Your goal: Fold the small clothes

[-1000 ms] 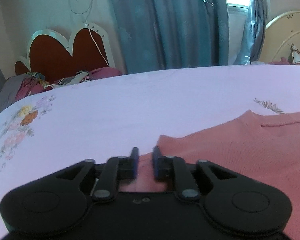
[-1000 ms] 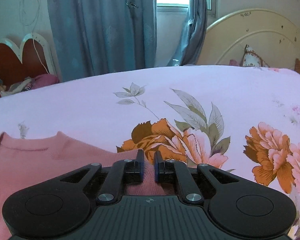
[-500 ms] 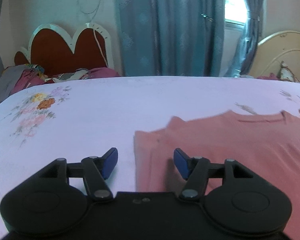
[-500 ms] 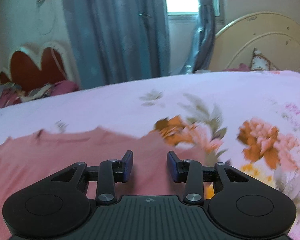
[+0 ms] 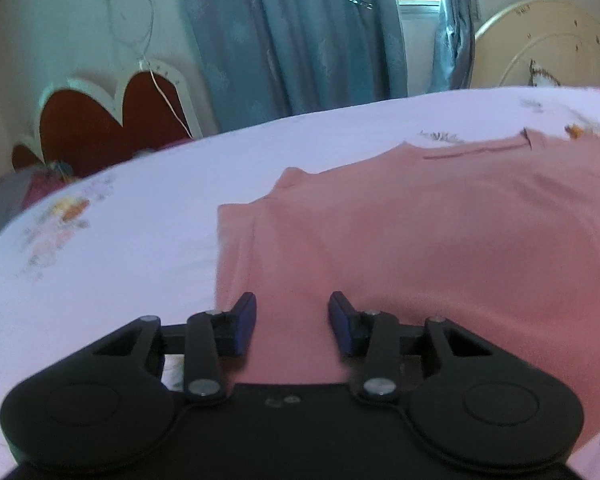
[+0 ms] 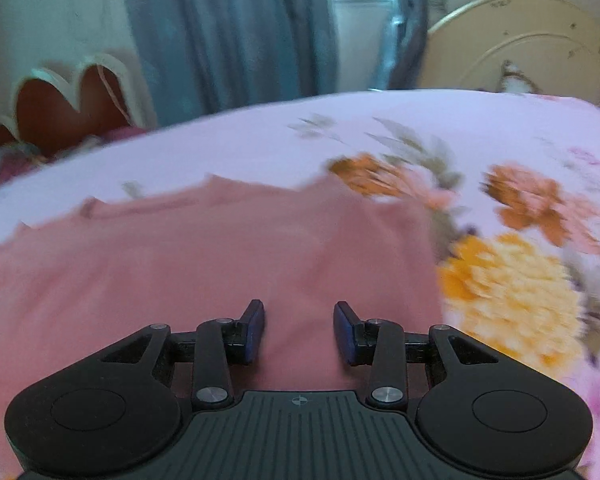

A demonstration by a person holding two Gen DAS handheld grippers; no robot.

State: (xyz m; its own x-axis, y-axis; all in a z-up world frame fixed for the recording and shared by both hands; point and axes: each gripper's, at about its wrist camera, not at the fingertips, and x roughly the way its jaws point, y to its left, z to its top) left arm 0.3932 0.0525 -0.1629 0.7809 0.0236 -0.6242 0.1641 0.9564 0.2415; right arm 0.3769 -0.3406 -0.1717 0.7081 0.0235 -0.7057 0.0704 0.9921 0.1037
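Note:
A pink knit top (image 5: 440, 232) lies flat on the floral bedsheet (image 5: 119, 240), neckline toward the far side. It also shows in the right wrist view (image 6: 203, 256). My left gripper (image 5: 292, 328) is open and empty, raised over the top's left side near its left edge. My right gripper (image 6: 299, 330) is open and empty, raised over the top's right side near its right edge. Neither gripper touches the cloth. The near hem is hidden behind both gripper bodies.
Pink bedsheet with big orange and yellow flowers (image 6: 512, 276) at right. A heart-shaped red headboard (image 5: 103, 128) with piled clothes stands at far left, blue curtains (image 5: 300, 40) behind, a cream headboard (image 6: 520, 44) at far right.
Both grippers were shut on the top's shoulders a second ago. They opened, let the cloth go, and pulled back and up over the top.

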